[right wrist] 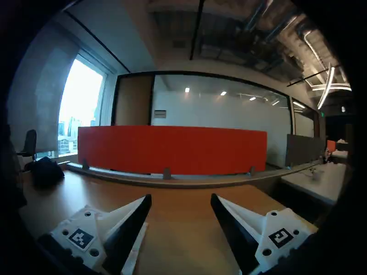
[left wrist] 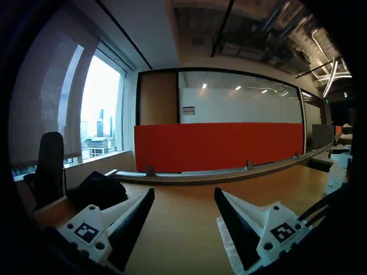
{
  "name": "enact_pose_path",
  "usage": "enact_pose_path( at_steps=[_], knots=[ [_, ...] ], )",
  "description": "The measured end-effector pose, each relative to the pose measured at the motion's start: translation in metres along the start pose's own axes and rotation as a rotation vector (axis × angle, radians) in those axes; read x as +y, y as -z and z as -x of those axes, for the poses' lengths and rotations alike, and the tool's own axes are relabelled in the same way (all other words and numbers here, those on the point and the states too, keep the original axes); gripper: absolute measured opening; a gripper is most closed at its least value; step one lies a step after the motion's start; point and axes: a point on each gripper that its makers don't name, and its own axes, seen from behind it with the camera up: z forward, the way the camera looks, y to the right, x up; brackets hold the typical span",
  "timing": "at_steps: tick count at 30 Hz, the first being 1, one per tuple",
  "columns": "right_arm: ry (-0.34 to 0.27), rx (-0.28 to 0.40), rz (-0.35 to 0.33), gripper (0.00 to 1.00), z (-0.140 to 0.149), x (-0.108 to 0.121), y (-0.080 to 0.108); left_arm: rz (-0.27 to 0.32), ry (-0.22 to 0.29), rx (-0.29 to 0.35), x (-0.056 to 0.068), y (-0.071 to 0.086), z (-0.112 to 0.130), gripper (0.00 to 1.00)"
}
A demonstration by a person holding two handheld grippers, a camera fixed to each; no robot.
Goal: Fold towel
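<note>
In the left gripper view my left gripper (left wrist: 183,190) stands open over a wooden desk (left wrist: 183,220), with nothing between its fingers. A strip of white towel (left wrist: 228,245) lies on the desk beside and under the right-hand finger. My right gripper (right wrist: 180,196) in the right gripper view is also open and holds nothing. A white edge of the towel (right wrist: 134,250) shows by its left-hand finger. Most of the towel is hidden below both gripper bodies.
A red divider panel (left wrist: 215,146) runs along the desk's far edge. A black bag (left wrist: 96,190) sits on the desk at the left, next to a black chair back (left wrist: 49,165) by the window. A white desk (right wrist: 321,181) stands off to the right.
</note>
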Motion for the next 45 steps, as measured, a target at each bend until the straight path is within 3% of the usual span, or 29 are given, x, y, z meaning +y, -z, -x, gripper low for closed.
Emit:
enact_pose_path(
  at_steps=[9,20,33,45],
  knots=[
    [-0.002,0.011,0.008,1.0,-0.069,-0.006,0.006,0.015,-0.009,-0.004,-0.004,0.004,-0.056,0.97],
    [0.014,-0.006,0.003,1.0,-0.1,-0.01,0.009,0.03,-0.014,-0.022,-0.007,0.005,-0.083,0.97],
    [0.081,-0.095,-0.119,1.0,-0.095,-0.03,0.009,0.151,-0.056,-0.087,0.021,0.001,-0.083,0.97],
    [0.113,-0.19,-0.269,1.0,-0.081,-0.055,0.006,0.253,-0.104,-0.185,0.042,0.004,-0.055,0.97]
  ],
)
